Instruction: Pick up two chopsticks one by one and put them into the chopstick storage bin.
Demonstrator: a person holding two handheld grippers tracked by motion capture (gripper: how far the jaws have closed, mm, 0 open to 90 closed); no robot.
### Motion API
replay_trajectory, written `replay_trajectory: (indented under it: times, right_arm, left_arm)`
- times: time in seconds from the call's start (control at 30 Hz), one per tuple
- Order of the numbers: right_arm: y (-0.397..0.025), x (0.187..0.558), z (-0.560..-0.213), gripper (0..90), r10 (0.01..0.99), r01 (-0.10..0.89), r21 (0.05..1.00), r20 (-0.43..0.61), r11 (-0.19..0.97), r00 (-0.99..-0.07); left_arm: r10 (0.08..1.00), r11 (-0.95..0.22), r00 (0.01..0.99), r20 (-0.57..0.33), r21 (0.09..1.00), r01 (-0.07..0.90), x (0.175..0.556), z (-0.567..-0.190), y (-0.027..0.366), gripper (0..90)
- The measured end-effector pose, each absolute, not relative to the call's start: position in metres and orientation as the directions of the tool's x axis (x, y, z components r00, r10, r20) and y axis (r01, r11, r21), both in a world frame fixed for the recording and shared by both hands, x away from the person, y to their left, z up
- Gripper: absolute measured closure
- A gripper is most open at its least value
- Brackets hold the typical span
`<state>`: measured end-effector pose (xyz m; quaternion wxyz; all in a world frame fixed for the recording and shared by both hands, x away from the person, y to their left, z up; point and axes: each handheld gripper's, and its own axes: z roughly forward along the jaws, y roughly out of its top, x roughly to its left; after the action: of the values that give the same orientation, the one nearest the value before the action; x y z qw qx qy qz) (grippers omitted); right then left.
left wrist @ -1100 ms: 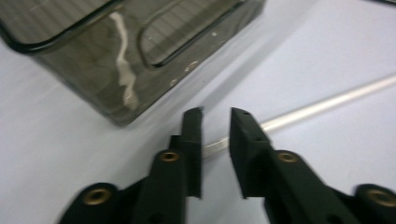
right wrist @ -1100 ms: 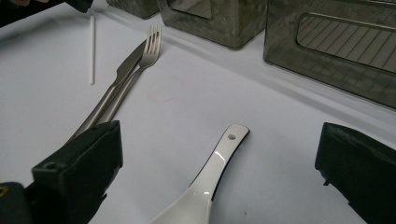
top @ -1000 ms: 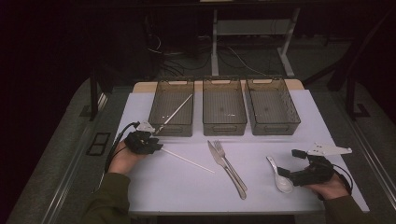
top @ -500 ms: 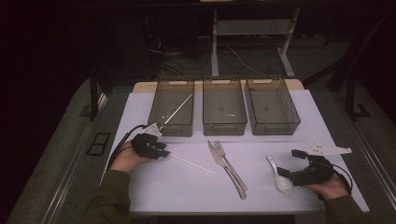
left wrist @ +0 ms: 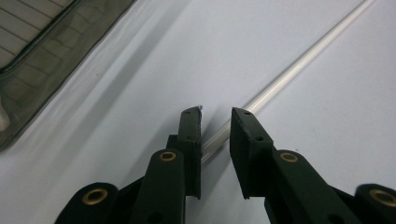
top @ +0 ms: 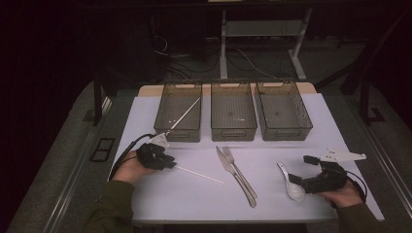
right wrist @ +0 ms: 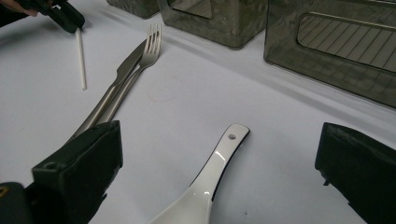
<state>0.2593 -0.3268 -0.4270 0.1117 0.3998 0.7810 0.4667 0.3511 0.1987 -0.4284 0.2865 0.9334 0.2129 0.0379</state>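
A white chopstick (top: 199,174) lies on the white mat, left of centre. My left gripper (top: 167,162) is at its left end. In the left gripper view that gripper (left wrist: 215,112) is slightly open, its jaws on either side of the chopstick (left wrist: 299,67) with small gaps. A white ceramic spoon (top: 291,183) lies at the right. My right gripper (top: 299,184) is wide open around it. In the right gripper view the spoon's handle (right wrist: 210,172) runs between the jaws (right wrist: 219,128), untouched. A second chopstick (top: 183,115) leans in the left bin.
Three smoky clear bins stand in a row at the back: left (top: 177,134), middle (top: 234,133), right (top: 286,133). A knife (top: 235,178) and fork (top: 232,160) lie side by side mid-mat. The mat's front edge is close to both hands.
My left gripper has moved from beside the left bin toward the person and slightly right, onto the chopstick's end. The right gripper and spoon have stayed put.
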Motion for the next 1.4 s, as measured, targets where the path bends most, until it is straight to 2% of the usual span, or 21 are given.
replay_trajectory:
  times: [0.33, 0.43, 0.7, 0.9, 1.33, 1.4]
  right_arm:
    - [-0.327, 0.259, -0.427, 0.7, 0.728, 0.519, 0.819, 0.199, 0.244, -0.656]
    - [-0.327, 0.259, -0.427, 0.7, 0.727, 0.520, 0.818, 0.199, 0.245, -0.657]
    - [-0.327, 0.259, -0.427, 0.7, 0.728, 0.520, 0.819, 0.199, 0.245, -0.656]
    - [-0.326, 0.259, -0.427, 0.7, 0.726, 0.520, 0.818, 0.199, 0.247, -0.658]
    - [-0.327, 0.259, -0.427, 0.7, 0.726, 0.519, 0.819, 0.201, 0.244, -0.658]
    - [-0.327, 0.259, -0.427, 0.7, 0.726, 0.519, 0.819, 0.201, 0.243, -0.657]
  left_arm:
    - [0.351, -0.769, 0.934, -0.060, 0.551, 0.324, 0.333, -0.428, 0.192, 77.7]
    - [0.336, -0.784, 0.941, -0.032, 0.545, 0.298, 0.331, -0.427, 0.190, 77.1]
    - [0.295, -0.770, 0.954, -0.043, 0.581, 0.264, 0.324, -0.425, 0.180, 74.9]
    - [0.269, -0.797, 0.963, -0.010, 0.559, 0.229, 0.324, -0.432, 0.170, 74.4]
    - [0.285, -0.758, 0.956, -0.069, 0.594, 0.269, 0.322, -0.433, 0.171, 80.3]
    - [0.279, -0.768, 0.959, -0.052, 0.587, 0.256, 0.319, -0.432, 0.169, 80.3]
